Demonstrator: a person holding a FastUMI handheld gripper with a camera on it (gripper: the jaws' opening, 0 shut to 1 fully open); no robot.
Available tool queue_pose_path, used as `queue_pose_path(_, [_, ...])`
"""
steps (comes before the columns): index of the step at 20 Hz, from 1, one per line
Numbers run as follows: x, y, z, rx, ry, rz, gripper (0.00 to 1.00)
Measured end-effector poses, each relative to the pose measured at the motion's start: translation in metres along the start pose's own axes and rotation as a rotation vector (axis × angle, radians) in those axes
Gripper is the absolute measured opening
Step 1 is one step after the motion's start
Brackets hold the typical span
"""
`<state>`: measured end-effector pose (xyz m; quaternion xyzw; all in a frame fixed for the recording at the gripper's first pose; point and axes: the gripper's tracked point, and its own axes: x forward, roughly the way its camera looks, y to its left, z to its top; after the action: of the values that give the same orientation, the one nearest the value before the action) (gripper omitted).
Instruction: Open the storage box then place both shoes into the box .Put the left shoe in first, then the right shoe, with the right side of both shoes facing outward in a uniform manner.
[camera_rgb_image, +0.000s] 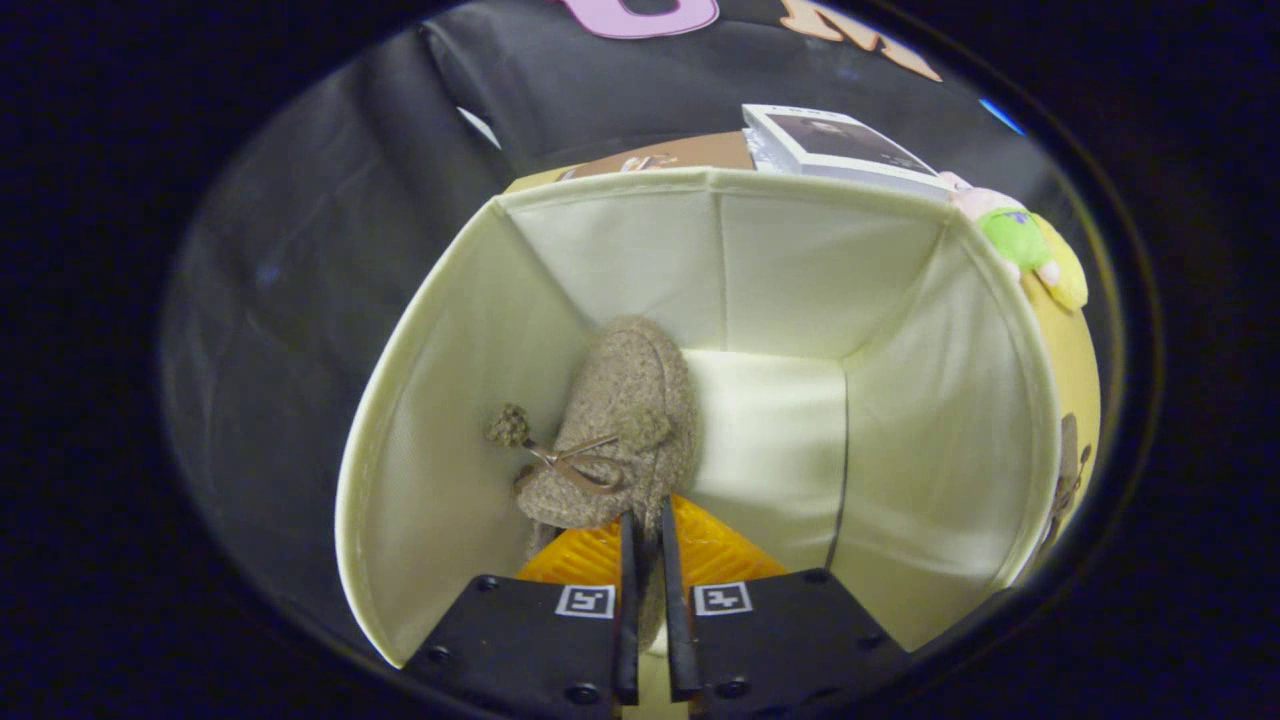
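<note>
A: Shoe (620, 430) sits inside the storage box (480, 340), on its left half, just ahead of the tool (648, 525)!

B: Right half of the floor's bare. Beyond the back wall, a book (840, 150); a plush toy (1020, 240) beside the right corner.

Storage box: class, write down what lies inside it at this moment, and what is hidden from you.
Inside the storage box one brown knitted shoe lies by its left wall, and the gripper is shut on the shoe's heel edge. The floor beneath the shoe is covered.

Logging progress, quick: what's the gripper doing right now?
Gripper: nearly closed, pinching the rear edge of the fuzzy brown knit shoe, inside the cream fabric storage box.
</note>
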<state>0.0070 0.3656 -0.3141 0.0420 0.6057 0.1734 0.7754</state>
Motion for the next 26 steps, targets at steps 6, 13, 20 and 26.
queue_pose_path(6, [-0.032,0.017,0.008,-0.018,-0.056,0.129,0.61])
queue_pose_path(13, [-0.103,-0.007,0.029,-0.229,-0.276,0.164,0.99])
queue_pose_path(20, [-0.155,-0.083,0.041,-0.292,-0.452,0.108,0.99])
queue_pose_path(26, [-0.189,-0.181,0.038,-0.252,-0.514,0.008,0.99])
